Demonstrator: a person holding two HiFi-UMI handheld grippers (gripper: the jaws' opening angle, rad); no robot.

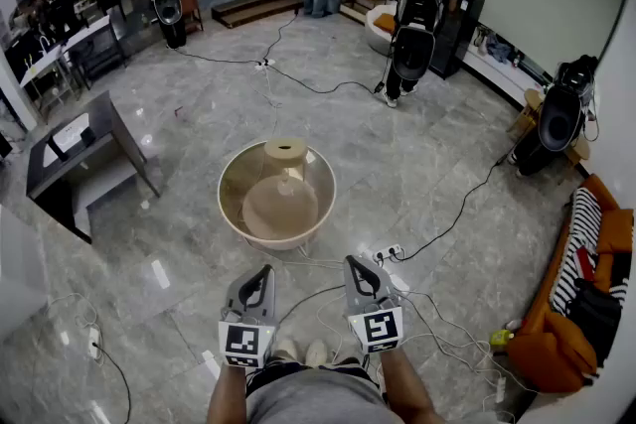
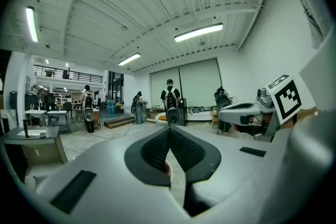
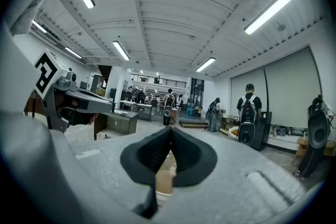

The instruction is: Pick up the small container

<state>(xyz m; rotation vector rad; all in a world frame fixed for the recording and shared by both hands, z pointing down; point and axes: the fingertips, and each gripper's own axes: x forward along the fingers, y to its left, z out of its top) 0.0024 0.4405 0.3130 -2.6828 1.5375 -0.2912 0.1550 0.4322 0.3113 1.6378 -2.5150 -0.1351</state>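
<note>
I find left tool [image 1: 264, 271] and right tool [image 1: 352, 265] both closed, empty. Container [image 1: 285, 155] upright at far side of desk [image 1: 228, 201], straight ahead, well apart. Left tool nearer, I judge.

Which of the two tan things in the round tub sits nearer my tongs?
The wide, low dome; the small upright cylinder stands beyond it, at the tub's far side.
</note>
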